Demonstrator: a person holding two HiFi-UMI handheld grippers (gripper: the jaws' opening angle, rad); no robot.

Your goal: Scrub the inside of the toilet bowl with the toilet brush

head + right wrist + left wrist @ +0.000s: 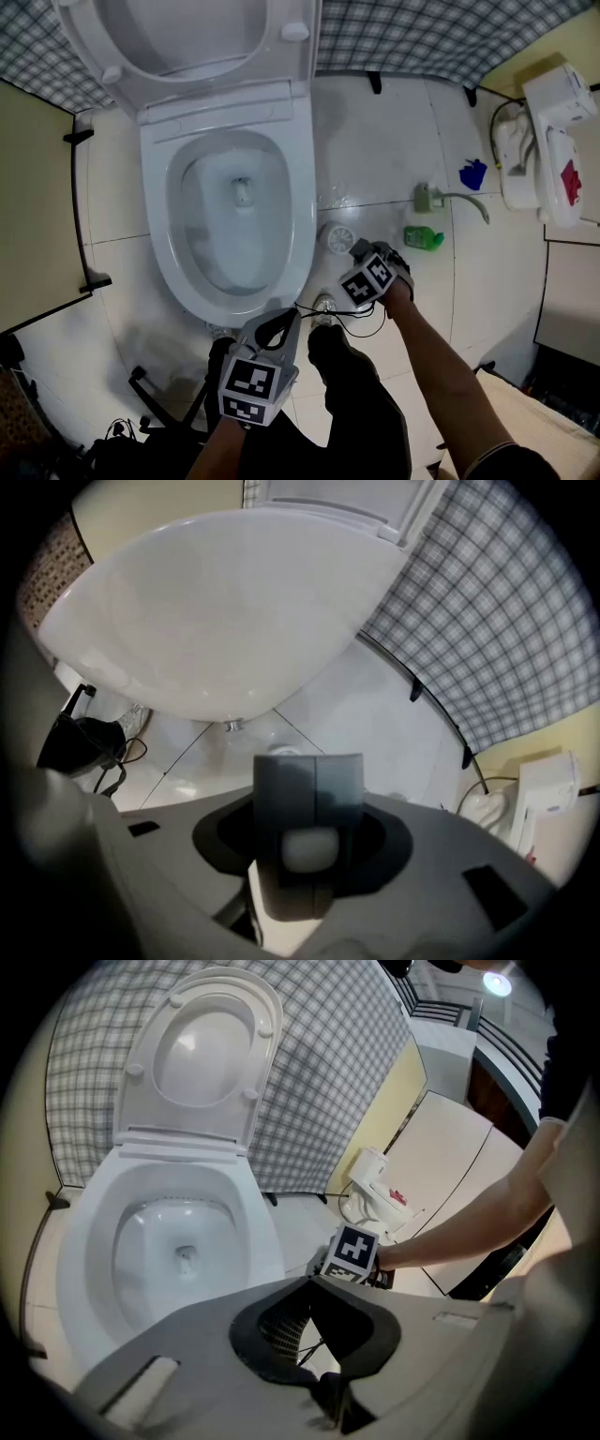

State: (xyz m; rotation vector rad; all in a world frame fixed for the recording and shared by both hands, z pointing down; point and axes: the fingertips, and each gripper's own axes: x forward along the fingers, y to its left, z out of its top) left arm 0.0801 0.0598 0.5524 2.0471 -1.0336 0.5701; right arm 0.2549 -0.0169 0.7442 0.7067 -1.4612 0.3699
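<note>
The white toilet (155,234) stands with its lid up and water in the bowl (242,192); it also fills the left gripper view (89,1241). My right gripper (361,249) is low by the floor, right of the bowl's front. In the right gripper view a grey upright handle (286,799) with a white knob stands between the jaws of my right gripper (309,789), with dark gaps on both sides. No bristles show. My left gripper (281,323) hangs shut and empty in front of the bowl, jaws (309,1283) pointing at the right gripper's marker cube (354,1251).
A round white floor fitting (339,237) lies just beyond the right gripper. A green bottle (424,238), a grey box with a hose (427,197) and a blue object (473,174) lie further right. A white unit (553,141) sits far right; black stand legs (159,403) bottom left.
</note>
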